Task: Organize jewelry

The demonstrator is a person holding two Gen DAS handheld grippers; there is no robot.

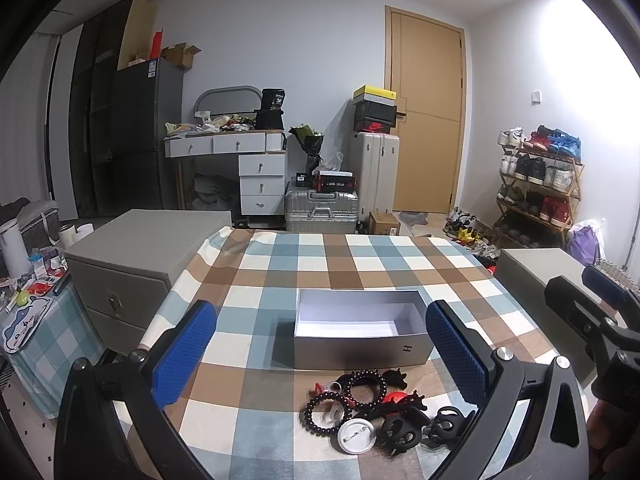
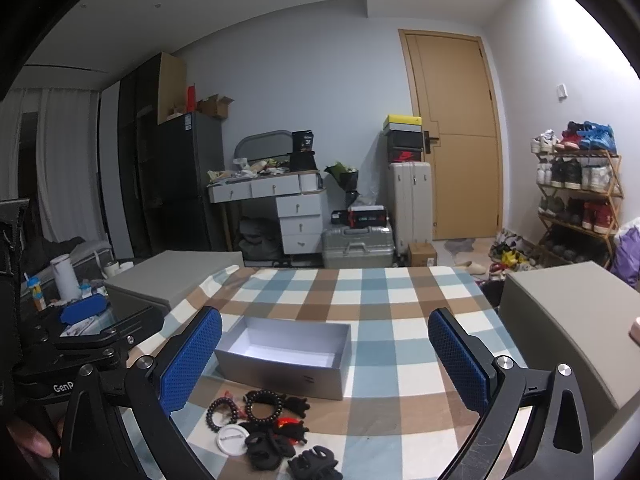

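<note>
An empty silver box (image 1: 360,338) (image 2: 286,360) with a white inside sits open on the checked tablecloth. In front of it lies a heap of jewelry (image 1: 380,412) (image 2: 268,428): dark bead bracelets (image 1: 326,410) (image 2: 264,405), black hair claws (image 1: 400,432) (image 2: 316,462), a round white badge (image 1: 356,436) (image 2: 231,435) and red pieces. My left gripper (image 1: 320,354) hovers open above the heap, holding nothing. My right gripper (image 2: 326,360) is open too, empty, to the right of the heap. Each gripper shows at the edge of the other's view.
Grey cabinets stand at the table's left (image 1: 140,264) and right (image 2: 568,320) sides. A cluttered low table (image 1: 28,300) is at the far left. Behind are a desk (image 1: 236,148), suitcases (image 1: 322,210), a door and a shoe rack (image 1: 540,184).
</note>
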